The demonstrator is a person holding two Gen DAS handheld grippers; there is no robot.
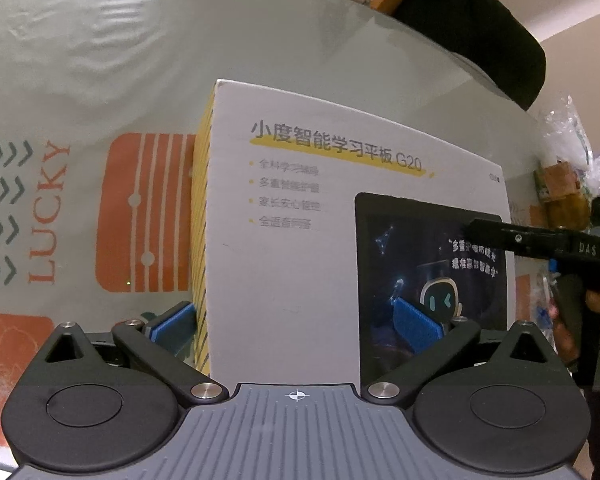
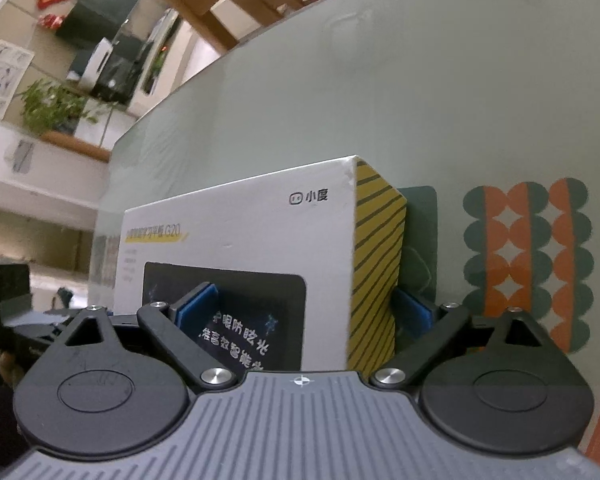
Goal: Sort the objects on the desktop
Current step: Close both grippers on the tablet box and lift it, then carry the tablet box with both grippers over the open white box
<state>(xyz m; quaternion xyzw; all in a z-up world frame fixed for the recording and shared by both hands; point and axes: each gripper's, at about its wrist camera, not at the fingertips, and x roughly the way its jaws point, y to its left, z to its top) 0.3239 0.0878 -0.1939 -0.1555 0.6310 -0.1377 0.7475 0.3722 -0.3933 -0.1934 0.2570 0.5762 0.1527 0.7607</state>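
White box (image 1: 300, 272), yellow dark-striped sides; grey-green tablecloth (image 1: 100, 60), orange and dark-green motifs; blue gripper pads (image 1: 416, 326).

A white box (image 1: 300, 240) fills the centre of the left wrist view. Its face has dark Chinese text on a yellow stroke and a picture of a black tablet at the lower right. Its narrow sides are yellow with dark stripes. In the right wrist view the box (image 2: 240, 236) is at the centre, closed, its striped side turned right.
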